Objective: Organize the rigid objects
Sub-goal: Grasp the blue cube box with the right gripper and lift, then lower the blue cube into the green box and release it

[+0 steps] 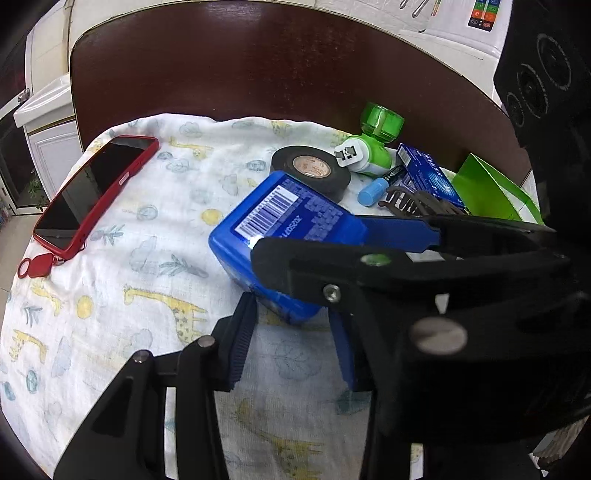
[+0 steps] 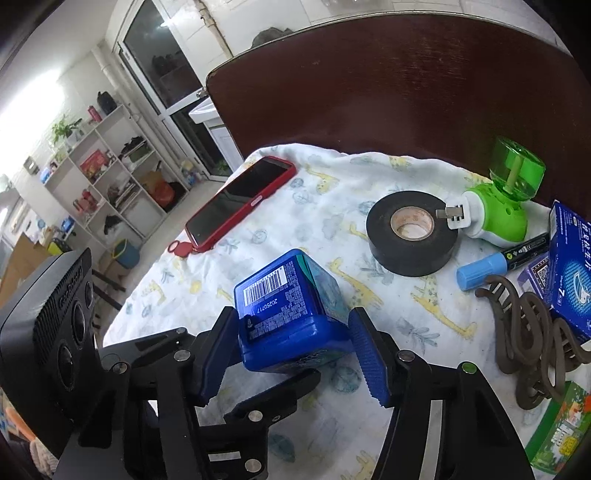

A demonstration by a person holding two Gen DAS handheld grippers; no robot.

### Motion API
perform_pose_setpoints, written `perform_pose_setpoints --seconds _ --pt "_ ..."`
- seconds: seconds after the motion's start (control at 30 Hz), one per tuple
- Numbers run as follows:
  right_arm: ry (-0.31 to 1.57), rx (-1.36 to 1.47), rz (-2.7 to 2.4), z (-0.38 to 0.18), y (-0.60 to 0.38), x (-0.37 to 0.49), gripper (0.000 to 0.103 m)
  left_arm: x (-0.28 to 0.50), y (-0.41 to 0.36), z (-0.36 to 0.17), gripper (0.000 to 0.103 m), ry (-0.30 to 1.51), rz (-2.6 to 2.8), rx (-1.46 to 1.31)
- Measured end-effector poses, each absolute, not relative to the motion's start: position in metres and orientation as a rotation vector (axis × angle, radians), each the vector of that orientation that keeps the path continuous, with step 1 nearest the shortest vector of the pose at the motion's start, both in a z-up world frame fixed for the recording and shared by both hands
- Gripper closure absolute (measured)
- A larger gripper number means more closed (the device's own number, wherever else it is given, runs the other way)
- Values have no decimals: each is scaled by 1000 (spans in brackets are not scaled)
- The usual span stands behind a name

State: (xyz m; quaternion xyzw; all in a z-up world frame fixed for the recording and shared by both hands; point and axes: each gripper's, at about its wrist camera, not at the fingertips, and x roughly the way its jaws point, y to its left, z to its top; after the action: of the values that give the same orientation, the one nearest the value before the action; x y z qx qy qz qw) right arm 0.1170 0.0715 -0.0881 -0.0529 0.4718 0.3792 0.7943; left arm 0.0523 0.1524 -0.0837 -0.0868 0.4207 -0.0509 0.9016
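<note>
In the left wrist view the blue box (image 1: 280,236) is lying tilted on the giraffe cloth (image 1: 147,229) with the left gripper (image 1: 291,332) narrowing around its near corner, while in the right wrist view the right gripper (image 2: 291,354) is bracketing the box's smooth, stiff, probably light and slippery flat sides, seemingly gripping.

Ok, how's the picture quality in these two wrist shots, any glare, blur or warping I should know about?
Left wrist view: strong fisheye bend along the table edge, dark vignette corners, a small glare spot on the blue box, and the barcode readable. Right wrist view: the window area at upper left is blown out, the phone screen shows faint reflection, and the tape roll is sharp.
</note>
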Motion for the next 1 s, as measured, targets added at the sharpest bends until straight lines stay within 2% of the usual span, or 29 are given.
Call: perform_pose_setpoints --seconds 0.07,0.5,1.0 --pt "1008 -105 818 -83 69 115 49 51 152 -80 65 863 -97 -173" --pt "893 -81 790 -38 30 102 49 50 113 -35 65 786 -125 -81" --pt "680 42 597 42 -112 99 49 78 -24 36 63 654 -305 110"
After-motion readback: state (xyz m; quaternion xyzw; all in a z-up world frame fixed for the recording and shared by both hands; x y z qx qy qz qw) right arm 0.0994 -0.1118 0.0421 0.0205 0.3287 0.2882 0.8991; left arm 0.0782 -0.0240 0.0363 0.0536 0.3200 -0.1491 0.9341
